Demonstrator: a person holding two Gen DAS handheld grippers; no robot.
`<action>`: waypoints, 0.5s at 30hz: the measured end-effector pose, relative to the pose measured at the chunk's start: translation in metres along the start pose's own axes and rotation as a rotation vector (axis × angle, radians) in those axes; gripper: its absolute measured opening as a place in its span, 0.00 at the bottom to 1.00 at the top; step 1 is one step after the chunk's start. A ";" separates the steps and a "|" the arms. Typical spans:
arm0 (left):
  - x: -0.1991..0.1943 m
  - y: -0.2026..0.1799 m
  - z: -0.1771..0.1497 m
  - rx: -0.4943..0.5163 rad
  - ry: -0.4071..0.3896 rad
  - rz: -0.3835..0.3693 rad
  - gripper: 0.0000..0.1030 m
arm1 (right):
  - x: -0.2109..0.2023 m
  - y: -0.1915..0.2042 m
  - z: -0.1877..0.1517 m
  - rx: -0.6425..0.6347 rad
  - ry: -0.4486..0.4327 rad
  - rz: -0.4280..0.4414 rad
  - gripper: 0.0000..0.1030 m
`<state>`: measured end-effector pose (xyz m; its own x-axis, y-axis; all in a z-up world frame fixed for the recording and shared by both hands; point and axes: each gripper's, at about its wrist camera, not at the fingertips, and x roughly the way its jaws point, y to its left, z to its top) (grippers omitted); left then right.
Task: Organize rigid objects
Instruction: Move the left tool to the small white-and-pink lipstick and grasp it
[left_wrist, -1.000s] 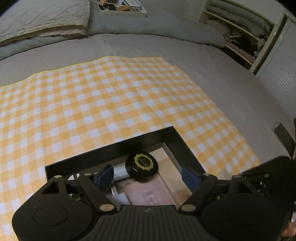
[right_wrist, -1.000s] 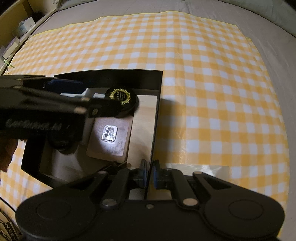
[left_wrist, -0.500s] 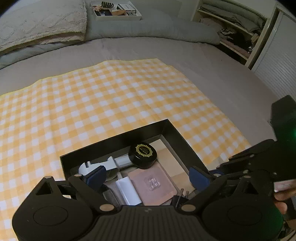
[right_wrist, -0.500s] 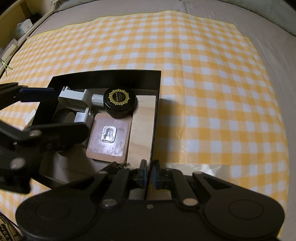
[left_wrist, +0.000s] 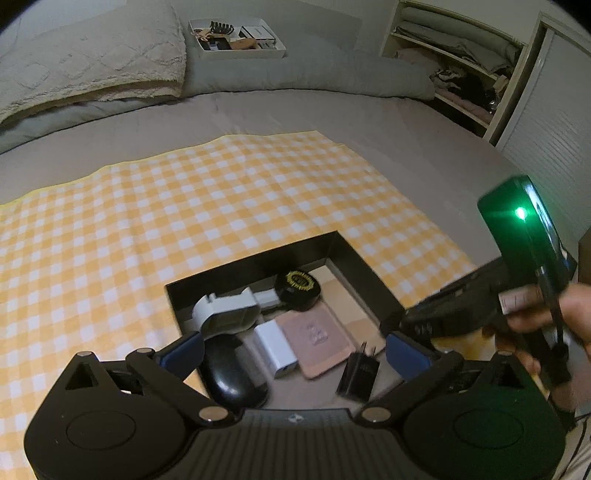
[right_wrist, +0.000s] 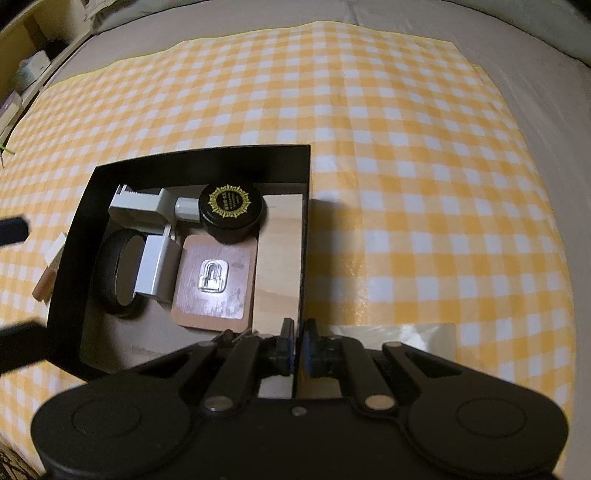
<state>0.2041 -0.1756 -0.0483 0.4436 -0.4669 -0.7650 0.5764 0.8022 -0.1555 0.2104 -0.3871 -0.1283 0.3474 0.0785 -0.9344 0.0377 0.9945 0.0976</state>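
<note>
A black open box (right_wrist: 308, 236) lies on the yellow checked cloth (right_wrist: 406, 184). In it lie a black round tin (right_wrist: 231, 212) with a gold emblem, a grey tape dispenser (right_wrist: 138, 210), a white adapter (right_wrist: 155, 271), a black mouse (right_wrist: 118, 273), a pink card with a clear hook (right_wrist: 214, 282) and a black plug (left_wrist: 358, 374). My right gripper (right_wrist: 298, 349) is shut on the box's right wall near its front corner. My left gripper (left_wrist: 293, 350) is open and empty, above the box's near side.
The cloth lies on a grey bed. A white tray of small items (left_wrist: 236, 38) sits on the pillows at the back. A shelf unit (left_wrist: 454, 70) stands at the right. A flat shiny sheet (right_wrist: 406, 332) lies beside the box.
My left gripper has pulled up and back from inside the box, open and empty, so more of the box's contents show. My right gripper has kept its hold on the box wall.
</note>
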 end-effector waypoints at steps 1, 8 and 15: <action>-0.004 0.001 -0.002 0.002 -0.001 0.005 1.00 | -0.001 0.000 0.001 0.002 -0.003 -0.001 0.05; -0.026 0.020 -0.023 0.009 -0.002 0.047 1.00 | -0.016 0.013 0.005 -0.041 -0.029 -0.046 0.04; -0.043 0.053 -0.038 -0.016 0.014 0.095 1.00 | -0.035 0.032 0.004 -0.052 -0.054 -0.075 0.03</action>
<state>0.1894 -0.0988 -0.0478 0.4861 -0.3829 -0.7856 0.5213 0.8485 -0.0910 0.2035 -0.3579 -0.0913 0.3957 0.0009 -0.9184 0.0177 0.9998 0.0086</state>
